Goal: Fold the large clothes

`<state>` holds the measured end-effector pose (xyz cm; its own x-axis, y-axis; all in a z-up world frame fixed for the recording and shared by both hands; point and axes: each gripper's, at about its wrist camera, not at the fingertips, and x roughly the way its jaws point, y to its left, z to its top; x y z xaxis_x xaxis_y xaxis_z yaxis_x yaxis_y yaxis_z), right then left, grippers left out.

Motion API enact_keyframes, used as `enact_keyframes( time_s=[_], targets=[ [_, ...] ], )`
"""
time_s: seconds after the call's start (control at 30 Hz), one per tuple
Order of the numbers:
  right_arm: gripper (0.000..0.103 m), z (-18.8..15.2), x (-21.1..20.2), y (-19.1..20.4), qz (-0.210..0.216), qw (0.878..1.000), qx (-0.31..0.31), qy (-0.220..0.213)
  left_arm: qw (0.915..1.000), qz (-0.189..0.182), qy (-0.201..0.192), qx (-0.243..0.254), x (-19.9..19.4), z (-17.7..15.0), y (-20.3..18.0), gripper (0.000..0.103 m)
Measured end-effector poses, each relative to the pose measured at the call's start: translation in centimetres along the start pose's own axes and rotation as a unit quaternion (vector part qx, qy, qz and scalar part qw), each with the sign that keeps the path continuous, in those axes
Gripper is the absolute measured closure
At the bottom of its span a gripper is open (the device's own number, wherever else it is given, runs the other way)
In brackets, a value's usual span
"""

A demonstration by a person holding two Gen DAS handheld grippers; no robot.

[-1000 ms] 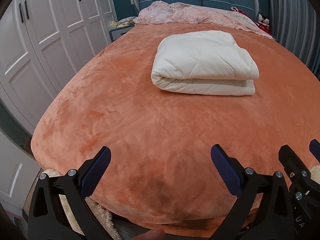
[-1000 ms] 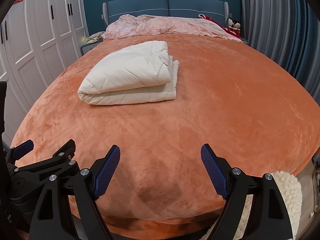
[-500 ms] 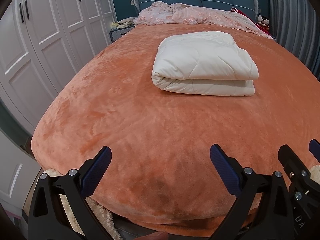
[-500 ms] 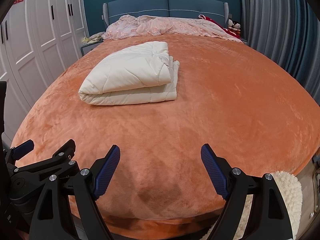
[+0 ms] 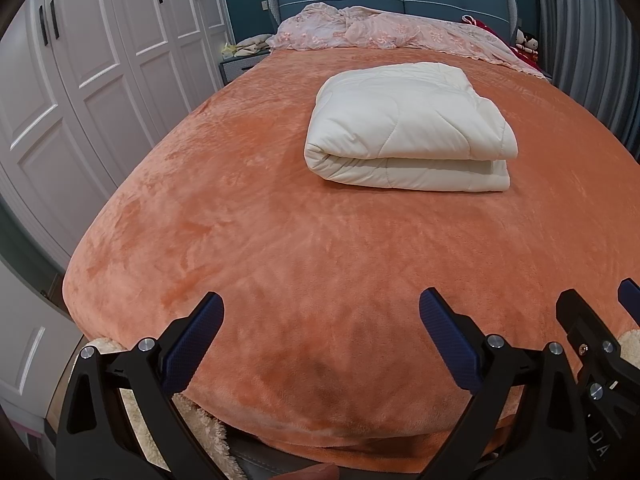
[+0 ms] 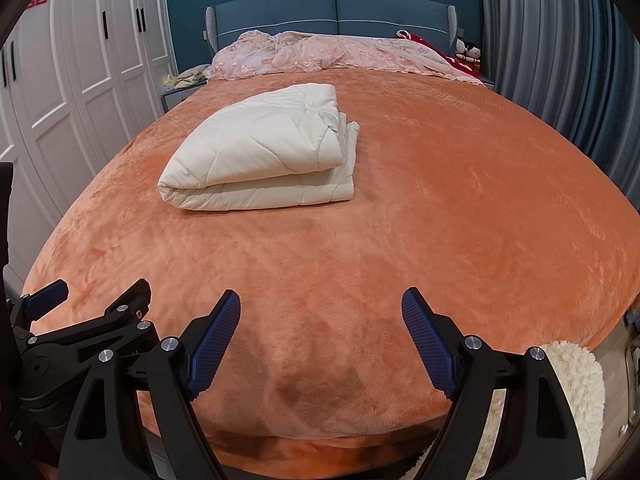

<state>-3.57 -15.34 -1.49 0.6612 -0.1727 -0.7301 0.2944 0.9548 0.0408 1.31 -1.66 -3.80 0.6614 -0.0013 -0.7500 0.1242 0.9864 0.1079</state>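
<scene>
The folded cream quilt (image 5: 408, 128) lies mid-bed, toward the headboard, on the orange bed cover (image 5: 280, 248). Left hand-held gripper (image 5: 320, 332) and right hand-held gripper (image 6: 320, 328) hover at the foot edge, jaws apart, empty. Approach both near corners level; grip all layers.

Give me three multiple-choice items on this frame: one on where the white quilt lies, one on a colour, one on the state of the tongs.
1. Where is the folded white quilt?
A. On the orange bedspread
B. On the floor
C. Inside the wardrobe

2. What colour is the headboard?
A. Red
B. Blue
C. White

3. What state are the left tongs and right tongs in?
A. Both shut on the quilt
B. One open, one shut
C. Both open, holding nothing

Answers: 1 A, it rests mid-bed on the spread; 2 B, padded blue panels stand behind the pink cover; 3 C, wide gaps show between the pads, well short of the quilt.
</scene>
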Motion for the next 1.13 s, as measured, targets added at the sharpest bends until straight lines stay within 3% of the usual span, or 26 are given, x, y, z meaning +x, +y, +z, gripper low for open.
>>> enact_keyframes(
  time_s=[1.13],
  targets=[
    [0.022, 0.11, -0.05, 0.09, -0.010, 1.000, -0.001, -0.003, 1.0000, -0.006, 0.001, 0.001, -0.23, -0.26, 0.27, 0.015]
  ],
)
